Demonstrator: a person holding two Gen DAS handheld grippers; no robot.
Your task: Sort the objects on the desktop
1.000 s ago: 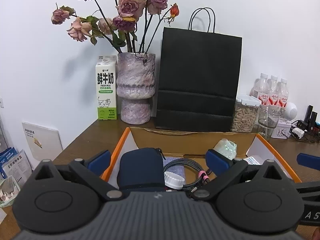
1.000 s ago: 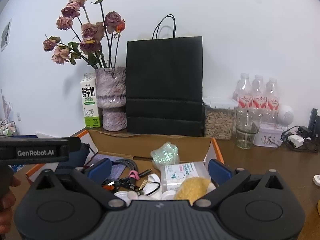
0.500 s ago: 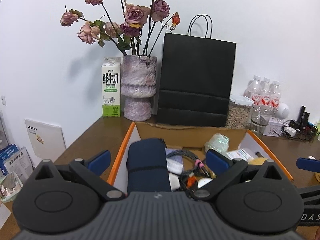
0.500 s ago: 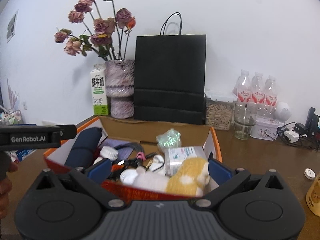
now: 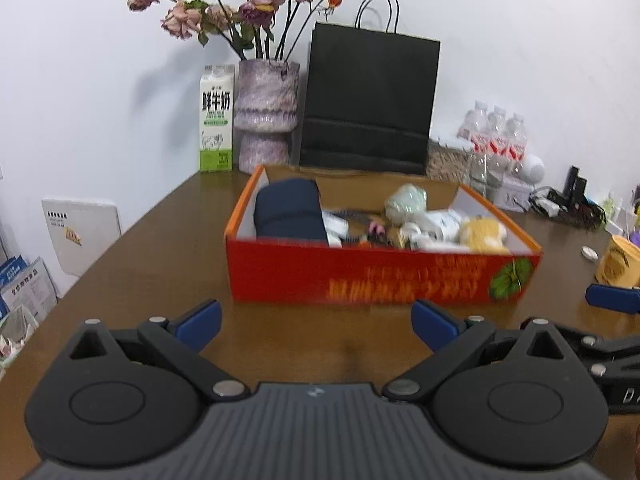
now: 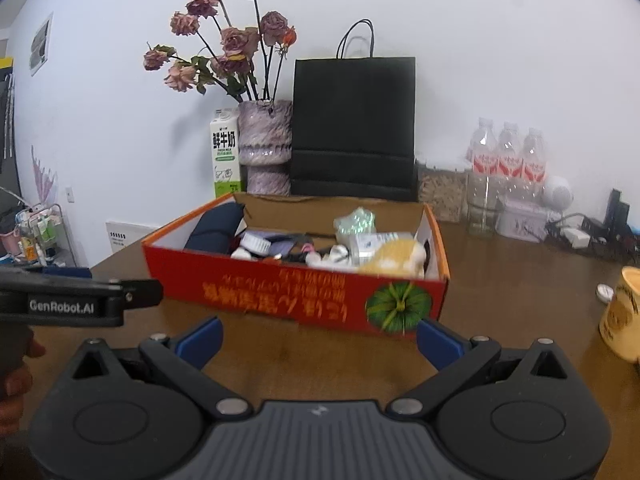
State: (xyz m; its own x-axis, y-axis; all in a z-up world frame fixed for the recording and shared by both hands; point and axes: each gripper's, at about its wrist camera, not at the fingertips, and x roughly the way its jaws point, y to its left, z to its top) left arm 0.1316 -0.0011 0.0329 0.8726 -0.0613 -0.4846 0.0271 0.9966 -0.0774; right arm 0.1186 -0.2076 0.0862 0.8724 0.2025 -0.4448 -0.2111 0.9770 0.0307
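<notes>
A red cardboard box (image 5: 380,276) (image 6: 280,292) stands on the brown desk. It holds a navy pouch (image 5: 288,210) (image 6: 216,228), a yellow plush toy (image 5: 482,234) (image 6: 394,254), a pale green crinkled packet (image 5: 405,198) (image 6: 356,220), a white boxed item (image 6: 370,244), cables and small white lids. My left gripper (image 5: 316,322) is open and empty, in front of the box over bare desk. My right gripper (image 6: 318,340) is open and empty too, short of the box's near wall.
Behind the box stand a milk carton (image 5: 216,118), a purple vase of dried roses (image 5: 266,114), a black paper bag (image 5: 368,104), water bottles (image 6: 506,152) and a glass (image 6: 482,208). A yellow mug (image 6: 624,312) and a white cap (image 6: 604,291) sit right. A hand (image 6: 14,376) holds the other gripper at left.
Both grippers have pulled back from above the box's contents to in front of its near wall. The whole red front of the box now shows. Both stay open.
</notes>
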